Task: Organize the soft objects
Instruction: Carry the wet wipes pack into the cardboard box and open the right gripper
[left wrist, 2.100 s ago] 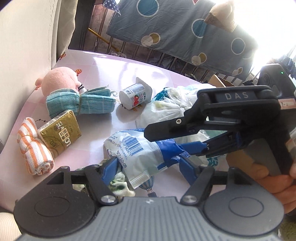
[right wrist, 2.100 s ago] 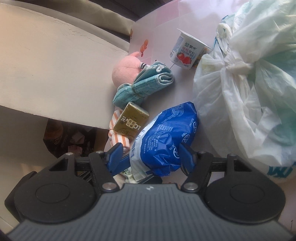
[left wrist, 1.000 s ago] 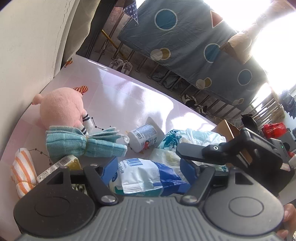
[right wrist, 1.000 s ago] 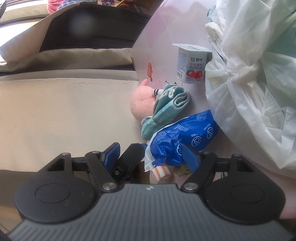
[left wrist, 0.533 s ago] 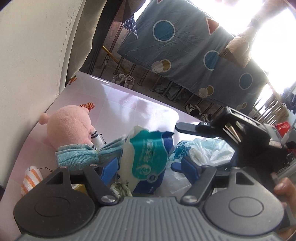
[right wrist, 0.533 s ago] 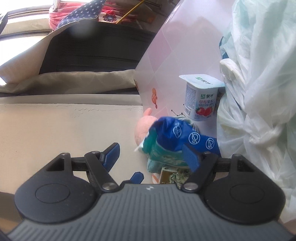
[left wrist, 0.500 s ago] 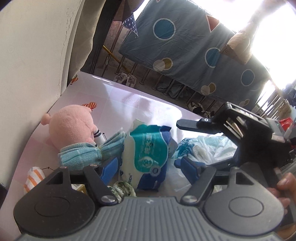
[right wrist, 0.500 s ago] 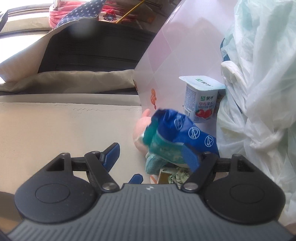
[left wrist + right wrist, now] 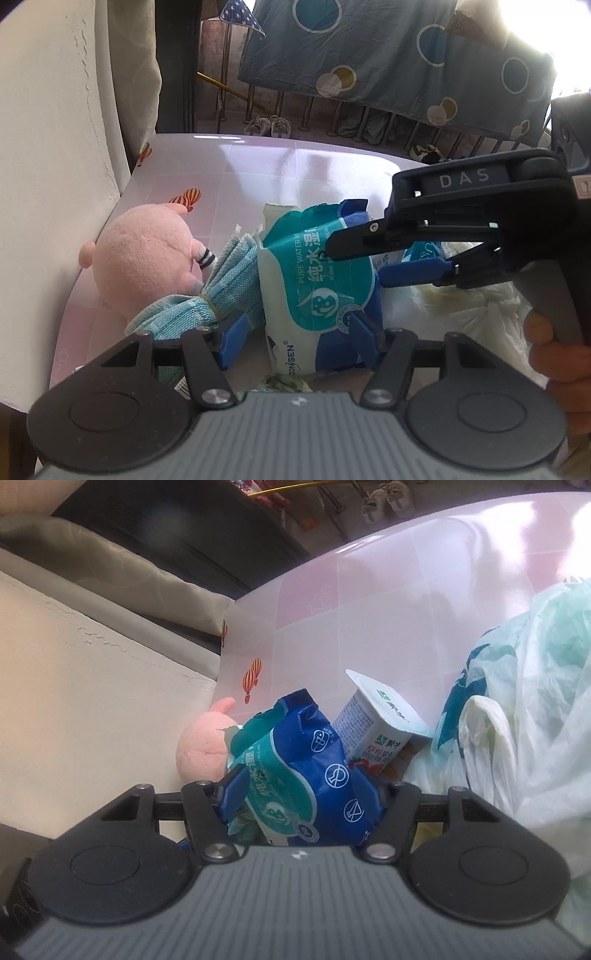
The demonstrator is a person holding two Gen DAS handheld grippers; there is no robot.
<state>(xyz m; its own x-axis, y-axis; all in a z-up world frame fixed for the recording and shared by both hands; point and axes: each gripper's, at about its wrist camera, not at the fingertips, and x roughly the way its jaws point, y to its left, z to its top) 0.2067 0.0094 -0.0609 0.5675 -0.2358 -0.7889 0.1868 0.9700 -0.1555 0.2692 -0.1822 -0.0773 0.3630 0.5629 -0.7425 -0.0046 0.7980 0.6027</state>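
Note:
A blue and teal wet wipes pack stands upright on the pink table, leaning by a bundled teal towel and a pink plush. My left gripper straddles its lower part with jaws closing. A gap shows at the left finger, while the right finger touches the pack. My right gripper comes in from the right, jaws closing and pressing on the pack's upper right part. In the right wrist view the pack fills the right gripper and hides its right finger.
A yogurt cup lies tipped just behind the pack. A knotted white plastic bag bulks on the right. A cream wall borders the table on the left. A hand holds the right gripper's handle. A green patterned cloth lies under the pack.
The pack went from lying flat to standing upright beside the towel. My left gripper dropped lower and nearer to it. The right gripper rolled and closed in on the pack's upper part.

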